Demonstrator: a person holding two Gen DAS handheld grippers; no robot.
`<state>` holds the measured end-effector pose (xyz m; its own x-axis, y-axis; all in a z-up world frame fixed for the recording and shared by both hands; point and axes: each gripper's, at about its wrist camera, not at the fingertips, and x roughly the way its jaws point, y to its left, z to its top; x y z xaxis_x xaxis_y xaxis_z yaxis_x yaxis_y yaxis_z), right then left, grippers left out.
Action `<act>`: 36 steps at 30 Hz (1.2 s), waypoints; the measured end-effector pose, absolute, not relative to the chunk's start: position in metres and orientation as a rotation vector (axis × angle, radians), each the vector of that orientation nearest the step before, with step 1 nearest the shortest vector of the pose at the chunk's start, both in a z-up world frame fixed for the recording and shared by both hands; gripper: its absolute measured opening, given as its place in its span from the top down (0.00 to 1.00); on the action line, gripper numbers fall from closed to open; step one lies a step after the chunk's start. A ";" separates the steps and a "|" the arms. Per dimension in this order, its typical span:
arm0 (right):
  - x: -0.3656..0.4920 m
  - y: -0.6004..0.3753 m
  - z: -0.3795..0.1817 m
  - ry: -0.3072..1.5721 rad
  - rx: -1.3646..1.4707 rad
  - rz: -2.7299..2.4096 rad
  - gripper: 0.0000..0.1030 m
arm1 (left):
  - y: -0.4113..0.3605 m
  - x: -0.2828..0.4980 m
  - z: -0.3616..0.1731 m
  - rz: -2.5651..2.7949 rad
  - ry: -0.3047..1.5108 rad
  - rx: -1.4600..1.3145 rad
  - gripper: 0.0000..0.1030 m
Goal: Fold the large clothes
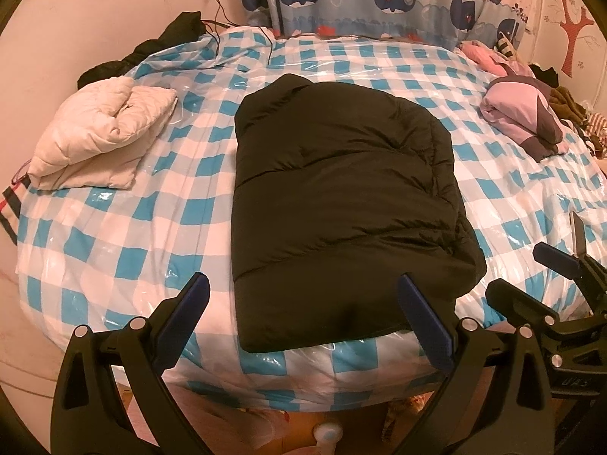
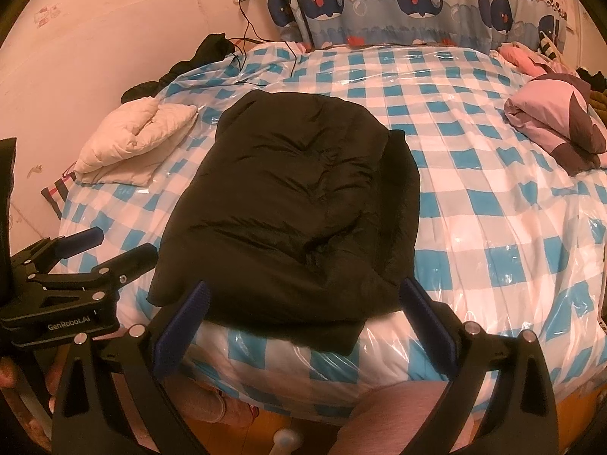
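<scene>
I find the black jacket [image 1: 341, 204] lying at the centre of the frame on the bed [image 1: 132, 227], already doubled into a thick rectangle, its near hem hanging slightly past the bed's front edge. My left gripper [image 1: 303, 314] is released, its jaws spread wide and holding nothing, poised just short of that hem. My right gripper [image 2: 303, 314] is likewise released and empty, framing the hem's right portion in its own view. Each gripper shows in the other's camera, close beside its partner.

Risks, as I judge them: the bed carries a glossy plastic cover [image 2: 493, 227], so a push or drag on the jacket could slide the whole bundle rather than fold it. The padding is puffy; a shallow pinch may catch only the top layer and open the fold. On the jacket's right side a lower layer protrudes, so the stack is uneven and could skew on the next fold. The grippers sit near each other and may clash if both close inward.

Room: the checked area right of the jacket is open as far as the pink bundle [image 2: 557, 129] at upper right. At left, a cream quilted item [image 1: 102, 132] lies near, though apart. Cables [image 2: 265, 64] trail at the far edge.
</scene>
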<state>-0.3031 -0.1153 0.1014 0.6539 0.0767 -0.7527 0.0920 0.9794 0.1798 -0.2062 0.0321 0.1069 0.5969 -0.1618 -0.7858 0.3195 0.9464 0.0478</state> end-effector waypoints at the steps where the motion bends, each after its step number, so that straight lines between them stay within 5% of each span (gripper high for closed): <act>1: -0.307 -0.111 0.100 0.860 0.211 -0.009 0.07 | 0.032 -0.207 0.107 -0.278 0.889 0.194 0.08; 36: -0.338 -0.101 0.095 0.857 0.239 -0.002 0.07 | 0.040 -0.195 0.109 -0.276 0.892 0.129 0.08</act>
